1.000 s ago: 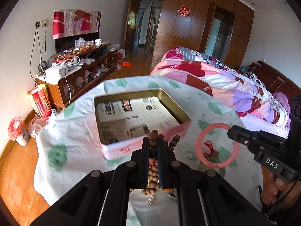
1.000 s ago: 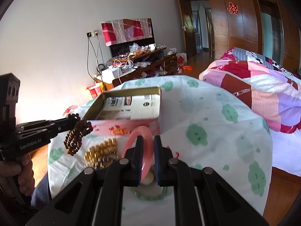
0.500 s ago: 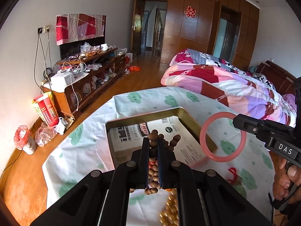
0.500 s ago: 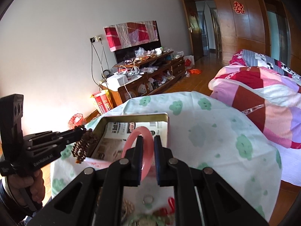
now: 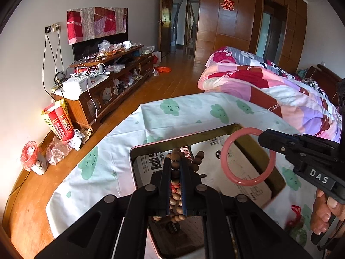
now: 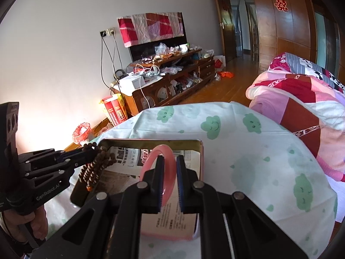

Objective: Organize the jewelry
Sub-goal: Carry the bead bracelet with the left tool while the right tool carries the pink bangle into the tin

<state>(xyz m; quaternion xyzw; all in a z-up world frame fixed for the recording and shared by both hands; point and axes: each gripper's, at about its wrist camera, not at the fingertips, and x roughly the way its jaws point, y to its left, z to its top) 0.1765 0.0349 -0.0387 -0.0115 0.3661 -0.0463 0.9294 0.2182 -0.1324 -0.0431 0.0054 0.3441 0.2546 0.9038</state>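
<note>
Hovering over one open, gold-rimmed pink metal tin [image 5: 189, 139] lined with printed paper, two black grippers each carry one piece. The left gripper [image 5: 175, 164] has its jaws clamped on a looped string of brown wooden beads [image 5: 196, 161], the lower beads hidden behind its fingers. The right gripper [image 6: 170, 161] pinches a round pink bangle [image 6: 148, 159], its lower arc cut off by the jaws. A red cord [image 5: 295, 212] lies half hidden on the cloud-print cloth [image 6: 248, 157].
</note>
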